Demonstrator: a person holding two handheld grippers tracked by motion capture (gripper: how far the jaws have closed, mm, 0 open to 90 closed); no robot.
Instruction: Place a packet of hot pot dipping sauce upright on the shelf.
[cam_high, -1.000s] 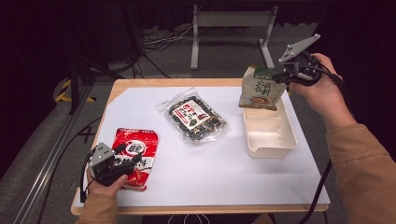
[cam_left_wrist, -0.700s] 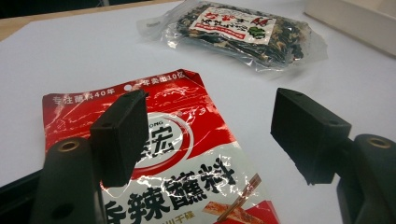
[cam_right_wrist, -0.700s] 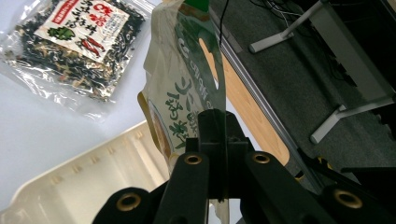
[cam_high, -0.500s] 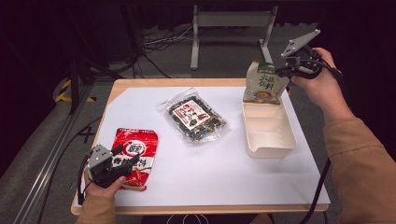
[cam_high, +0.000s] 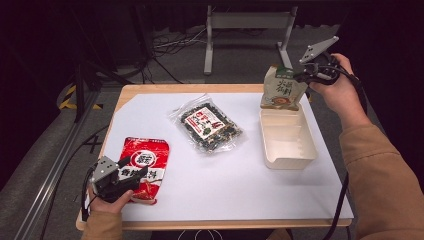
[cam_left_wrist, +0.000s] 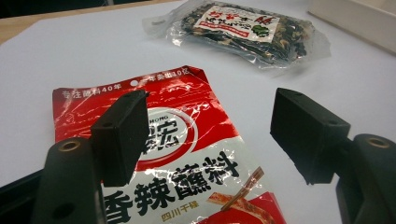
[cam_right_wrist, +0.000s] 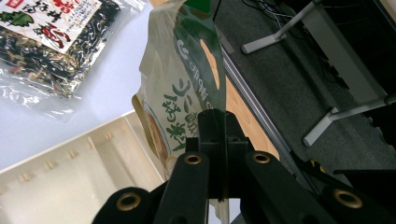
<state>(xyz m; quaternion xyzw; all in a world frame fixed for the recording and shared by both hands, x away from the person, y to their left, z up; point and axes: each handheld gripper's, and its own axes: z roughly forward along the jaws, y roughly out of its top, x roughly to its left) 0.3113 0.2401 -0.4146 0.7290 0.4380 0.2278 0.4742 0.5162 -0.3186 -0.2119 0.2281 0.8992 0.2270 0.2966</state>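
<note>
Green-beige pouch (cam_high: 281, 90) clamped at top edge by right tool (cam_high: 306, 76), hung over far end of cream tray (cam_high: 290, 159). Judged light, soft film, slippery; seam grip advised. Left tool (cam_left_wrist: 210, 135) jaws apart above red pouch (cam_left_wrist: 154, 140) on bench (cam_high: 235, 185).

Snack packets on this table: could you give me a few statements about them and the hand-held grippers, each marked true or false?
1. The right hand-held gripper is shut on the beige pouch. True.
2. The beige pouch lies flat inside the cream tray. False: it hangs above the tray's far end.
3. The left hand-held gripper stands open over the red packet. True.
4. The clear seaweed bag sits in the tray. False: it lies on the white table.
</note>
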